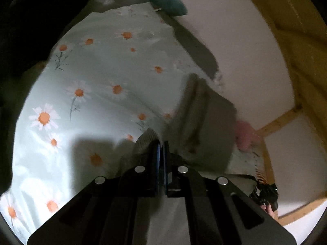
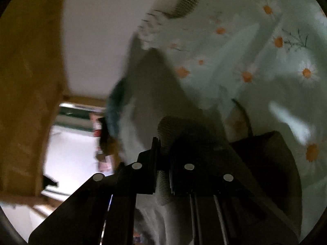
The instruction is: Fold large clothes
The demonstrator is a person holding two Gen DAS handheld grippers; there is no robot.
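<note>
Left view, L to R: daisy-print sheet (image 1: 85, 85) covers the bed and serves as the folding surface, so the cloth has a flat, soft base. A dark garment (image 1: 30, 26) sits at the far left edge and a teal cloth (image 1: 163, 0) at the top, both off to the side, prob. waiting their turn. The left hand-held gripper (image 1: 162, 149) has its jaws pressed together on a ribbed edge of the grey garment (image 1: 206, 122), which hangs from the pinch over the sheet near the wall; gripping by the hem lets the panel drop straight for a fold. The right hand-held gripper (image 1: 265, 194) shows at the lower right of this view, holding the same cloth's other end, I think.

Right view: wooden frame (image 2: 26, 81) at left, then the right gripper pinching a ribbed band of the grey garment, jaws close w/ fabric between; heavy blur, so the exact hold is uncertain. Two grips on one edge keep the cloth spread.
</note>
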